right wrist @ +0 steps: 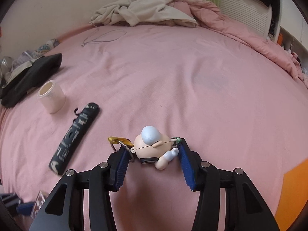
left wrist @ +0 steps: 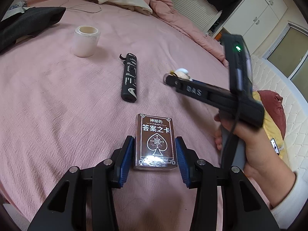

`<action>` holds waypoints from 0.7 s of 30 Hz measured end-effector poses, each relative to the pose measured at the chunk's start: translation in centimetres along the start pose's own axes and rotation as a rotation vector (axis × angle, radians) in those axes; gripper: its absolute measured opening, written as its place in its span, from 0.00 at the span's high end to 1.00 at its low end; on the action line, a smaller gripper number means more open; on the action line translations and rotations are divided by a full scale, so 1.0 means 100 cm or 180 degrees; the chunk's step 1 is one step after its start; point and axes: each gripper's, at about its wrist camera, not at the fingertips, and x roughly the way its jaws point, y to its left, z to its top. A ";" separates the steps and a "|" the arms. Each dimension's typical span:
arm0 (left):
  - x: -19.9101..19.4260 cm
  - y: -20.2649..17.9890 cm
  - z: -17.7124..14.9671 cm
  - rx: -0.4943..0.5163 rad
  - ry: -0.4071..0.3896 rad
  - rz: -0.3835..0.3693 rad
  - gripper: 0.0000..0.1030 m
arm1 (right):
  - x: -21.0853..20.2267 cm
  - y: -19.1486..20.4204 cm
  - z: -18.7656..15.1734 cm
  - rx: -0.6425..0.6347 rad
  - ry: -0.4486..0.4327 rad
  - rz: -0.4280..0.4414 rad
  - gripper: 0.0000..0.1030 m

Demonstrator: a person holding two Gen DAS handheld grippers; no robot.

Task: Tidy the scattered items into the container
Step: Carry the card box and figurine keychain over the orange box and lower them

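Observation:
A brown card box (left wrist: 156, 130) with a white spade lies on the pink bedsheet (left wrist: 57, 115). My left gripper (left wrist: 154, 138) is shut on it, a blue pad pressed to each long side. A small figurine keychain (right wrist: 152, 146) with a pale blue cap and a gold clip lies further right. My right gripper (right wrist: 153, 145) is shut on it: one pad meets the key ring, the other the figure's foot. In the left wrist view the right gripper (left wrist: 169, 79), held by a hand (left wrist: 256, 146), looks blurred. A black tube (left wrist: 130, 79) with white print and a pale tape roll (left wrist: 86, 40) lie loose.
A black fabric bag (left wrist: 28, 25) lies at the far left of the bed. Crumpled cream clothing (right wrist: 146, 9) and a pink duvet (right wrist: 240, 30) are piled at the back, beside a thin cord (right wrist: 104, 38). An orange surface (right wrist: 294, 188) shows at the lower right.

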 end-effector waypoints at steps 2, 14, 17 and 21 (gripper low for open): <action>0.000 -0.001 -0.001 0.0008 0.0001 0.0006 0.57 | -0.012 -0.004 -0.010 0.0063 -0.0038 -0.0024 0.53; 0.007 -0.011 0.004 0.0244 -0.0015 0.0090 0.57 | -0.140 -0.032 -0.071 0.0351 -0.0504 -0.0300 0.53; 0.003 -0.030 0.002 0.0520 -0.0034 0.0064 0.57 | -0.176 -0.056 -0.090 0.0505 -0.0638 -0.0347 0.53; 0.002 -0.068 0.019 0.0645 -0.0040 -0.0130 0.57 | -0.211 -0.096 -0.118 0.0773 -0.0722 -0.0649 0.53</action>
